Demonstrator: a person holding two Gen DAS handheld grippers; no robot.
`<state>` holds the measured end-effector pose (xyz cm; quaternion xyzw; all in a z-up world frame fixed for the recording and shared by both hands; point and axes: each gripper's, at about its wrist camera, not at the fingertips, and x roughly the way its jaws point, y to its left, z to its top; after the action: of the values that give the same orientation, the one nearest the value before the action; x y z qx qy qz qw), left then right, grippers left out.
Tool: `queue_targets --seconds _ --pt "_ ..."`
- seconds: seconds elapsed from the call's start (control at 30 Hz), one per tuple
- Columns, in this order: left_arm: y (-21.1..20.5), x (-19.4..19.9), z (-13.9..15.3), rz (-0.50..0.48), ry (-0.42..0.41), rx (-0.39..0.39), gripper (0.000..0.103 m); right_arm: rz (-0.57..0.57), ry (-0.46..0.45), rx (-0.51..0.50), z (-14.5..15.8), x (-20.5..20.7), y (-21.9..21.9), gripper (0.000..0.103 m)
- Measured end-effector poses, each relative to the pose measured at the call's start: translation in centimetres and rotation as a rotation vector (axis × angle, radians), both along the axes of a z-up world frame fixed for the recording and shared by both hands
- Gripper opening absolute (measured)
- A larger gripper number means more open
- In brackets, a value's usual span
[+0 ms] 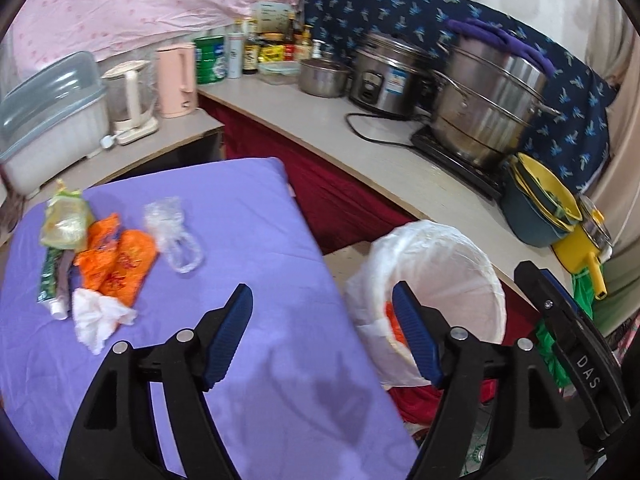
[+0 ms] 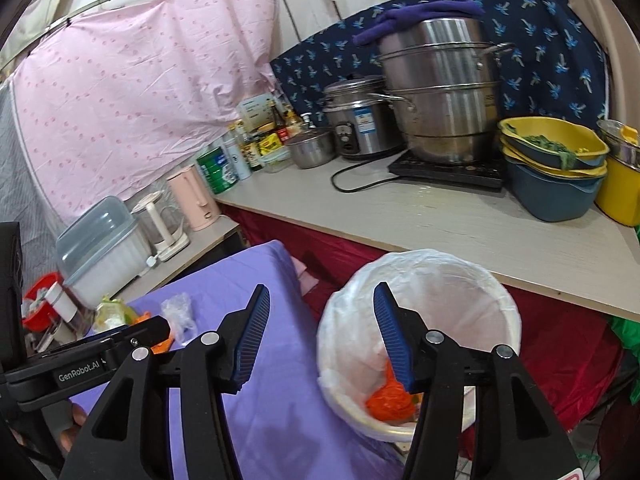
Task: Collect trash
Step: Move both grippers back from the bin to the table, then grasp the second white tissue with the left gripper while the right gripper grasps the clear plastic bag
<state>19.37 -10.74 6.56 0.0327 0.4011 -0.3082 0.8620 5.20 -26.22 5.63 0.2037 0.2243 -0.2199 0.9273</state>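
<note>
Trash lies on the purple-covered table: a yellow-green wrapper, an orange plastic bag, a clear plastic bag, a toothpaste tube and a crumpled white tissue. Right of the table stands a bin with a white liner, orange trash at its bottom. My left gripper hangs open and empty over the table's right edge, one finger over the bin. My right gripper is open and empty too, straddling the table edge and the bin.
A counter runs behind the bin with a steel steamer pot, a rice cooker, stacked yellow and blue basins, bottles and kettles. A lidded plastic box sits at the far left. Red cloth hangs under the counter.
</note>
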Motion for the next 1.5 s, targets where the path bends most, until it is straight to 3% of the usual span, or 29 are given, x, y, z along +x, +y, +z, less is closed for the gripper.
queue_targets --seconds 0.53,0.87,1.23,1.5 --pt "13.6 2.1 0.3 0.27 -0.064 0.074 0.07 0.198 0.021 -0.025 0.4 5.8 10.3 0.064" --pt "20.9 4.2 -2.4 0.395 -0.009 0.078 0.074 0.282 0.075 -0.028 -1.6 9.8 15.0 0.066" --pt "24.4 7.4 -6.7 0.453 0.065 0.113 0.074 0.33 0.148 -0.002 -5.9 16.7 17.2 0.067" --pt "23.5 10.9 -10.3 0.432 0.129 0.125 0.076 0.338 0.202 0.029 -10.1 23.1 16.6 0.067"
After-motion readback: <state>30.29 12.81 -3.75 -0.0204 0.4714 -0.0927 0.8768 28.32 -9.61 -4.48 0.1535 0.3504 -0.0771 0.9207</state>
